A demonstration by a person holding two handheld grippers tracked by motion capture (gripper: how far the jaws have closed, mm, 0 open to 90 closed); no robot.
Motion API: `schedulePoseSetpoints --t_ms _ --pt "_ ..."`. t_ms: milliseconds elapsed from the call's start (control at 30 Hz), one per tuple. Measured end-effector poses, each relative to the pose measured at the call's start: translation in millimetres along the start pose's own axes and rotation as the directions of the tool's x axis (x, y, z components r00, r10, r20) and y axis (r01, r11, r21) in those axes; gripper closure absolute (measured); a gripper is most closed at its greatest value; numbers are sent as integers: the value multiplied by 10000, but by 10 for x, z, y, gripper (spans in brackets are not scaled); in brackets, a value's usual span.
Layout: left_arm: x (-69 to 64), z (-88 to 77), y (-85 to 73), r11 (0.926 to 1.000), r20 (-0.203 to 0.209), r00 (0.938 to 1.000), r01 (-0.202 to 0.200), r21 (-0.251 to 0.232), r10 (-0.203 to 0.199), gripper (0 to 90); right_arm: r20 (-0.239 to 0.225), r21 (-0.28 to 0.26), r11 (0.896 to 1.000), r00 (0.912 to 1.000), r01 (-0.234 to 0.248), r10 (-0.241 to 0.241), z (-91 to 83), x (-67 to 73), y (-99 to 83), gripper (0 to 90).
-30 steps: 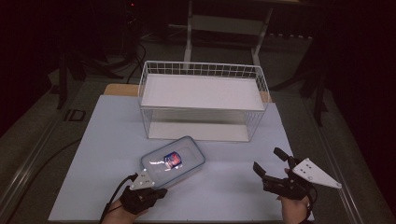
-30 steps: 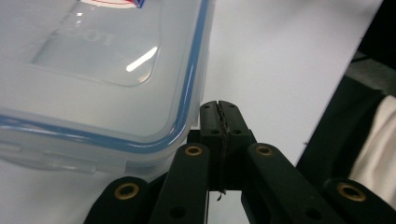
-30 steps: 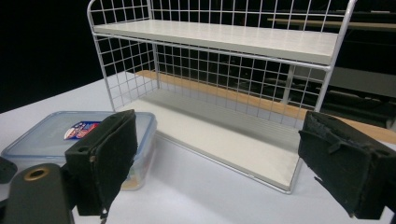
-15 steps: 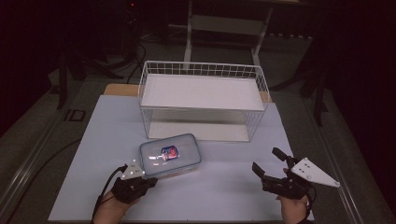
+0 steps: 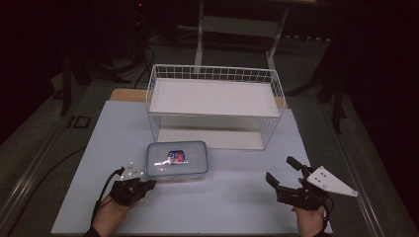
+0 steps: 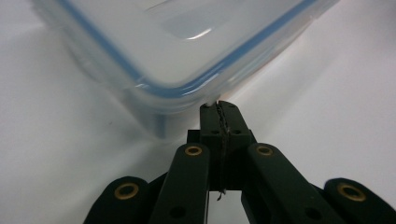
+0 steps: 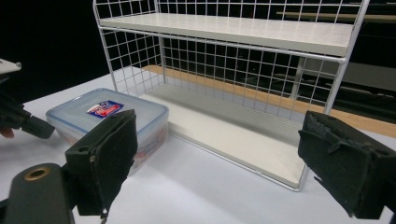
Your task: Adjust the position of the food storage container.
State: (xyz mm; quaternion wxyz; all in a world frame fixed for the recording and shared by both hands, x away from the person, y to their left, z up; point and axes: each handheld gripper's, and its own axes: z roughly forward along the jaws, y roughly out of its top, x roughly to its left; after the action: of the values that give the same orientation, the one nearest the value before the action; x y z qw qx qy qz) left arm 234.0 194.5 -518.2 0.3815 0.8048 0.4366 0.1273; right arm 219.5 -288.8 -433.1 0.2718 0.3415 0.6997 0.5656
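A clear lidded container (image 5: 176,159) with a blue seal and a red-and-blue label lies on the white table, in front of the wire rack's left end. My left gripper (image 5: 150,182) sits low at its near left corner. In the left gripper view the jaws (image 6: 219,106) are pressed together, with their tips against the container's (image 6: 187,42) rounded corner just under the lid's rim. My right gripper (image 5: 280,169) rests at the table's near right, wide open with nothing between its pads (image 7: 219,158). From there the container (image 7: 107,116) lies to the left.
A white wire rack (image 5: 215,96) with a flat upper shelf and an open lower level (image 7: 233,154) stands at the back middle of the table (image 5: 222,212). Dark floor, cables and stand legs surround the table.
My left hand has slid left and a little away along the table. The container has turned from slanted to square with the table edge and shifted slightly toward the rack. The right gripper stayed put.
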Motion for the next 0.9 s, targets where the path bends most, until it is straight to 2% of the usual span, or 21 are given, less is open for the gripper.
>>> schedulePoseSetpoints --t_ms 67,133,200,300,333,400,467,567,700,767,833,900 --pt "79 -68 -10 9999 -126 9998 139 -54 -140 896 -5 -5 10000 10000 0 0 -3 -2 1 117" --pt "133 -100 -14 10000 -329 9995 26 -66 -28 896 -10 -19 10000 10000 -13 13 -5 -3 2 117" --pt "201 -122 -3 9998 -478 9987 164 -81 -168 896 -21 -19 10000 10000 3 -3 -2 -1 5 117" --pt "317 -159 64 9994 -901 9958 140 -323 -169 896 -51 -16 10000 10000 32 -32 1 9 7 117" --pt "317 -159 64 9994 -901 9958 140 -323 -169 896 -54 -16 10000 10000 33 -33 1 10 7 117" --pt "448 -156 164 9980 -1175 9927 208 -598 -277 896 -76 -8 10000 10000 8 -8 1 8 10 117" --pt "510 -131 230 9968 -1220 9920 220 -763 -312 896 -76 -15 10000 10000 -1 0 1 9 10 117" --pt "569 -76 312 9972 -1292 9914 115 -742 -210 896 -68 -25 10000 10000 1 -1 3 10 5 117" --pt "617 32 342 9991 -1311 9913 87 -424 -142 896 -84 -6 10000 10000 -21 21 11 4 -6 117" --pt "633 79 343 9989 -1127 9933 222 -412 -267 896 -81 9 10000 10000 -32 32 16 4 -12 117" --pt "625 117 355 9991 -1214 9924 178 -378 -223 896 -102 37 10000 9999 -33 34 18 5 -17 117" --pt "629 128 375 9981 -1235 9917 278 -549 -344 896 -110 45 10000 9999 -17 18 19 5 -19 117"
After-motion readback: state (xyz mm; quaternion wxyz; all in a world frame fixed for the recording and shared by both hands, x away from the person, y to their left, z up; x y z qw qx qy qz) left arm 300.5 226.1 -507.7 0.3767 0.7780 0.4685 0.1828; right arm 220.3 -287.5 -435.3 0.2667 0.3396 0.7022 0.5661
